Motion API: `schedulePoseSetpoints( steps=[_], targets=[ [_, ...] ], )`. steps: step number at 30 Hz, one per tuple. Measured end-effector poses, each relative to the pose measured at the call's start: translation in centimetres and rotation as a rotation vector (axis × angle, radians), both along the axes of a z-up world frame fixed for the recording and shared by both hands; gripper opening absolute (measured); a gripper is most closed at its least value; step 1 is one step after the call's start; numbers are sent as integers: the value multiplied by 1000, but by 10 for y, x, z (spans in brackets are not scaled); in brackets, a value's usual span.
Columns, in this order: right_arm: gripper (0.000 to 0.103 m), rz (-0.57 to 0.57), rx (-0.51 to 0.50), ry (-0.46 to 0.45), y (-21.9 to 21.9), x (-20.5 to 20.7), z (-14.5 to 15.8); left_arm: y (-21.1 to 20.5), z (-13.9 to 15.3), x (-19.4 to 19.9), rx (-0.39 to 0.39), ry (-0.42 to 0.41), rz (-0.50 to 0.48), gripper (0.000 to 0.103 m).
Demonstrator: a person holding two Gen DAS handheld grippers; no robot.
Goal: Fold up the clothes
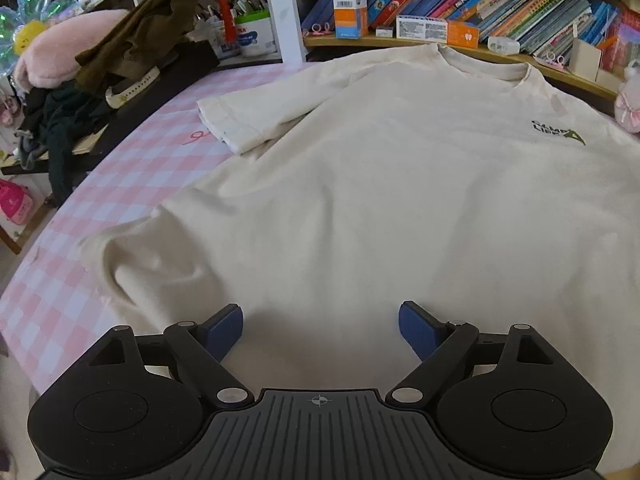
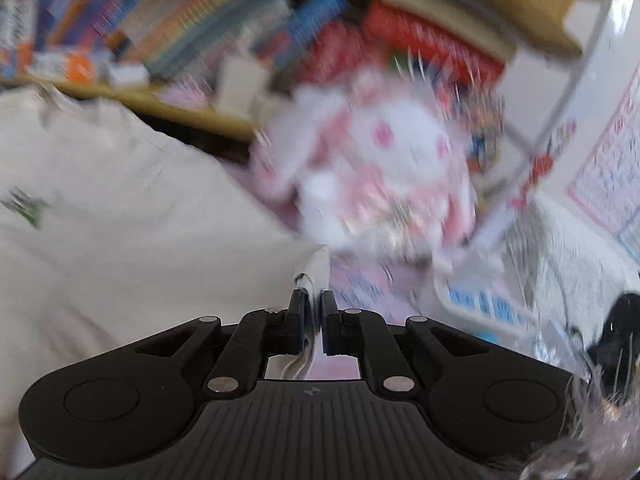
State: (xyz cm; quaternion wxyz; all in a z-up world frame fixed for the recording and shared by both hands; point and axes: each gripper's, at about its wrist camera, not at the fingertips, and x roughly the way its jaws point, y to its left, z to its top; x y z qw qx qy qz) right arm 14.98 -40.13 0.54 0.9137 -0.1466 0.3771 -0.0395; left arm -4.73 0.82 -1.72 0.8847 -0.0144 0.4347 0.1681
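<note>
- Cream T-shirt point(image 1: 380, 184) lying face up, spread over pink checked tablecloth point(image 1: 132, 168), collar toward bookshelf point(image 1: 460, 0).
- Right gripper point(image 2: 313, 300) pinching the shirt's sleeve edge, jaws nearly together.
- Left gripper point(image 1: 320, 328) hovering wide over the hem, gripping nothing.
- Pink plush toy point(image 2: 372, 168) sitting beyond, blurred.

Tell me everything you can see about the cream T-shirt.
The cream T-shirt looks like soft cotton, lying front up and mostly flat on the pink checked tablecloth. It has a ribbed round collar, a small dark-and-green chest logo and one short sleeve spread out. The right gripper pinches a fabric edge; the left gripper is open above the hem.
</note>
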Motion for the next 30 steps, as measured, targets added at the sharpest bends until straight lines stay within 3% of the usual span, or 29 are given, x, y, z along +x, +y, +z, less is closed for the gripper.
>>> schedulePoseSetpoints(
  steps=[3, 8, 17, 19, 21, 24, 27, 30],
  targets=[
    [7, -24, 35, 53, -10, 7, -17, -3, 0, -4, 1, 9, 14, 88],
    [7, -49, 65, 49, -16, 11, -19, -11, 1, -7, 7, 18, 18, 87],
    [7, -12, -83, 31, -18, 44, -25, -36, 3, -13, -12, 45, -101, 87],
    [9, 0, -99, 26, -17, 47, -26, -36, 8, -19, -14, 39, -134, 87],
    [24, 11, -98, 33, -15, 46, -26, -36, 14, -24, -16, 30, -167, 87],
    [35, 5, -24, 13, -13, 27, -17, -21, 32, -33, -34, -49, -160, 87],
    [36, -20, 99, 18, -8, -4, -8, 10, 48, -34, -58, -130, -98, 87],
    [39, 32, 201, 30, 9, -50, -2, 51, 54, -20, -93, -165, 9, 87]
  ],
)
